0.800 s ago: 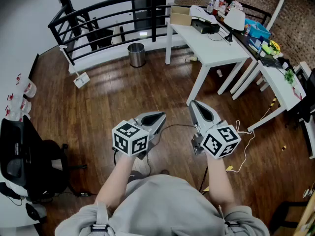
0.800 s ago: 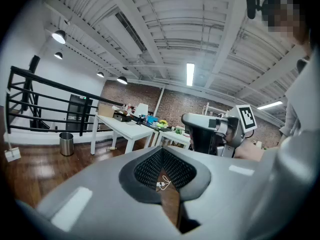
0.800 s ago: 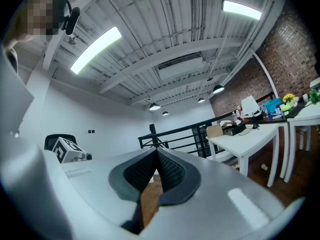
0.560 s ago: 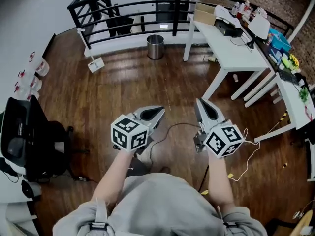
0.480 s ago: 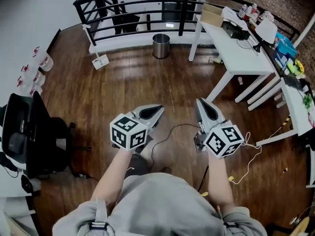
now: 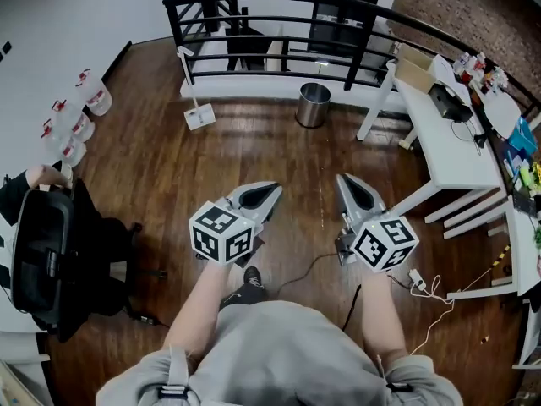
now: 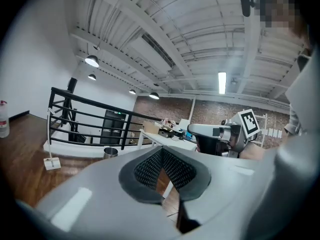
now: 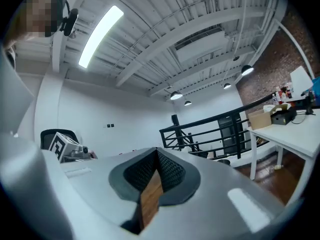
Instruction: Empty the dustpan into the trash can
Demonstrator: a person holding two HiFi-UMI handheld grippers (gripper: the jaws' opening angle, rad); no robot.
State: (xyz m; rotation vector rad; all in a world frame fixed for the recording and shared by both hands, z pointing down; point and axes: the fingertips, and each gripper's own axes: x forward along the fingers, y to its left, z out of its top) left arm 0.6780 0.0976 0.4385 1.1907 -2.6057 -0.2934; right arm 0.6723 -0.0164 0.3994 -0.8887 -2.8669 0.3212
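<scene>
A small metal trash can (image 6: pixel 314 105) stands on the wooden floor by the black railing, well ahead of both grippers. A white long-handled dustpan (image 6: pixel 199 117) rests upright on the floor to its left, its handle leaning toward the railing. My left gripper (image 6: pixel 274 189) and right gripper (image 6: pixel 343 179) are held side by side in front of my body, both shut with nothing between the jaws. The left gripper view looks past the left gripper (image 7: pixel 159 152) to the trash can (image 7: pixel 110 153) and the dustpan (image 7: pixel 51 163) far off. In the right gripper view the right gripper (image 8: pixel 156 152) points level at the railing.
A black railing (image 6: pixel 279 7) runs across the far side. White desks (image 6: pixel 456 163) loaded with items stand at the right. A black office chair (image 6: pixel 51 252) and water jugs (image 6: pixel 76 125) are at the left. A cable (image 6: pixel 308 267) lies on the floor near my shoe (image 6: pixel 251 279).
In the head view the trash can, dustpan and desks have slid to the right as the view swung left. Both grippers stay shut and side by side in front of my body.
</scene>
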